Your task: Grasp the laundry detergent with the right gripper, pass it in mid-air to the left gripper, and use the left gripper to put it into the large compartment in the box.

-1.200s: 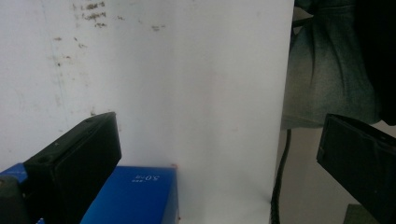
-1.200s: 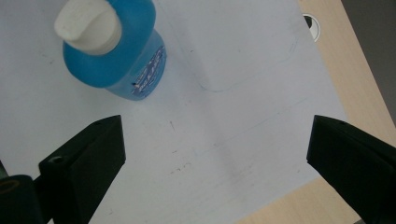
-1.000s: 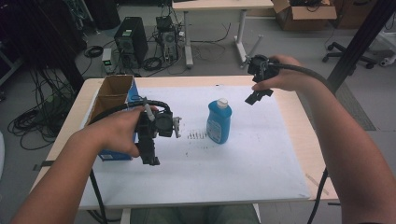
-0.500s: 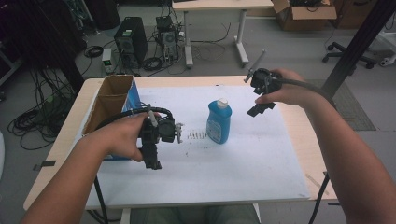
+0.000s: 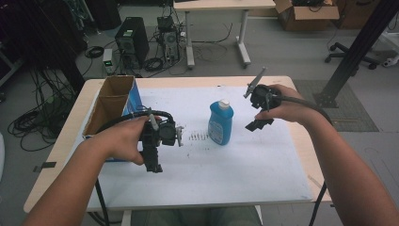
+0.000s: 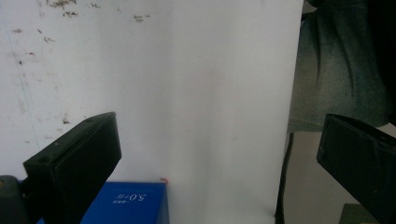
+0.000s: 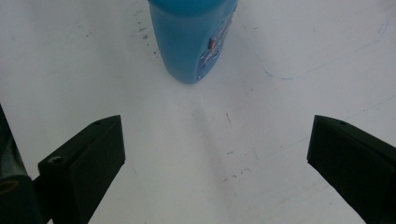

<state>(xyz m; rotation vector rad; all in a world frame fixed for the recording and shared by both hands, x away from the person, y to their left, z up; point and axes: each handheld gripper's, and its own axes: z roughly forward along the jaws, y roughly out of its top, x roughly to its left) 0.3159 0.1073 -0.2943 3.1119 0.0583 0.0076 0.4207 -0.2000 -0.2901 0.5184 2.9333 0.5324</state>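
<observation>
A blue bottle (image 5: 220,124) with a white cap stands upright near the middle of the white sheet (image 5: 207,174). My right gripper (image 5: 258,124) hovers just right of it, apart from it, with its jaws wide open. In the right gripper view the bottle's lower body (image 7: 194,42) sits ahead of the open right gripper (image 7: 215,140), nothing between the jaws. My left gripper (image 5: 153,164) is held left of the bottle, pointing back toward the table's near edge. The left gripper (image 6: 219,140) is open over bare white paper.
An open cardboard box (image 5: 110,106) with a blue side stands at the table's left; its blue corner (image 6: 126,203) shows in the left gripper view. Dark smudges (image 5: 197,137) mark the paper left of the bottle. The person's trousers (image 6: 338,70) lie beyond the table's near edge.
My right gripper has come down and nearer, closing in on the bottle's right side. The left gripper has drifted slightly toward the near edge. Both stayed open.
</observation>
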